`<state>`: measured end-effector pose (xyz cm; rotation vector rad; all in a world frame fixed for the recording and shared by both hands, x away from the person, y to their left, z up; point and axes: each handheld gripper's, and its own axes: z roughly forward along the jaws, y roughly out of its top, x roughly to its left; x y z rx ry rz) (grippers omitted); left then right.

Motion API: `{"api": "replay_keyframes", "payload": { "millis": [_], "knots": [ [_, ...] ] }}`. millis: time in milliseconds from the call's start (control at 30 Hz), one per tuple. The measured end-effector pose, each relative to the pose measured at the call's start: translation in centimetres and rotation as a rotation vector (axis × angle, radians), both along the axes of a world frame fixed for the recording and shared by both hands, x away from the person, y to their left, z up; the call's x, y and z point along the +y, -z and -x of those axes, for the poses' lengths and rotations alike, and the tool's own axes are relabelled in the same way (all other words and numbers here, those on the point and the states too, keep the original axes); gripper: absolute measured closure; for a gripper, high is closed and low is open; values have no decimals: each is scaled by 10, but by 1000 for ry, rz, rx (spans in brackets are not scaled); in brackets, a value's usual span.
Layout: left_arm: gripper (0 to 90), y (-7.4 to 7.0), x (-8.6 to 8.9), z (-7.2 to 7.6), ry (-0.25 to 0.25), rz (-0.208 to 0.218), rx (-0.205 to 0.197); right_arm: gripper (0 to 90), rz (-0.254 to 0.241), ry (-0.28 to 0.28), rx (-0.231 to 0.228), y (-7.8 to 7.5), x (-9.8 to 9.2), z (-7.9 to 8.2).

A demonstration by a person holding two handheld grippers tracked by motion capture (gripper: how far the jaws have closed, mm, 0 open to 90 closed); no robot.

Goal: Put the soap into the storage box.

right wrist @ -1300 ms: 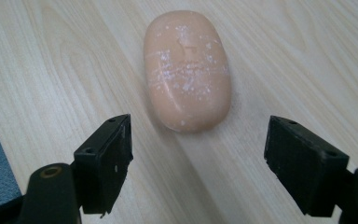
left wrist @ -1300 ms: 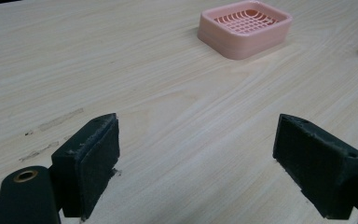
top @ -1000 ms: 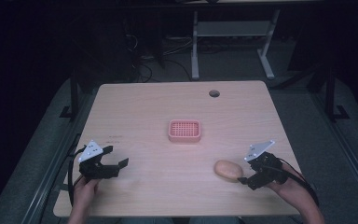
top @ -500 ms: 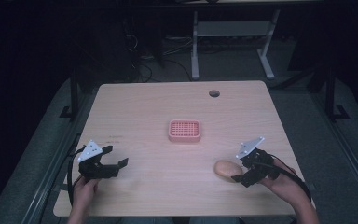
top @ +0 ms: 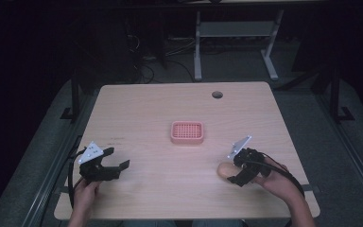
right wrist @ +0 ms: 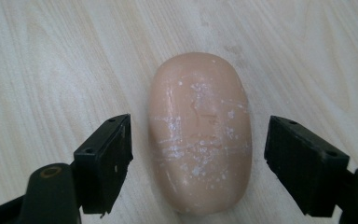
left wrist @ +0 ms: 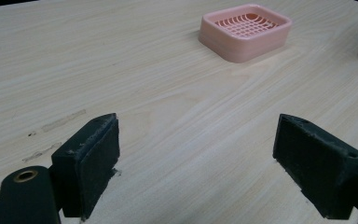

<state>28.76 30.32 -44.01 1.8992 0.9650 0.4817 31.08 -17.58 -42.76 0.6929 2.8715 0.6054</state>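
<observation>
Right gripper (right wrist: 198, 163) spread wide, straddling a peach soap bar (right wrist: 200, 133) that lies flat on the counter (top: 146, 109); jaws on either side of the bar's long flanks, small gaps both sides, nothing clasped yet. Probably lined up so for a squeeze across the narrow width. Left gripper (top: 105, 166) parked near the counter's left front edge, likewise gaping and empty, well apart from the pink slotted soap dish (top: 187, 132) at mid-counter, a likely home for the bar.

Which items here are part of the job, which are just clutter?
In play: soap bar between the open jaws of the right gripper; pink soap dish, likely its destination.
Idle: left gripper, open; table's cable hole.
</observation>
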Motion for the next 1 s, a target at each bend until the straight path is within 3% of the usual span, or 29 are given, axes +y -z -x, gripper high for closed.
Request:
{"api": "replay_keyframes", "payload": {
  "millis": [900,1000],
  "knots": [
    [143,0,-1,0,5,0,-1,237,86,-17,48,15,13,-11],
    [143,0,-1,0,3,4,0,273,97,-24,57,18,14,-12]
  ]
}}
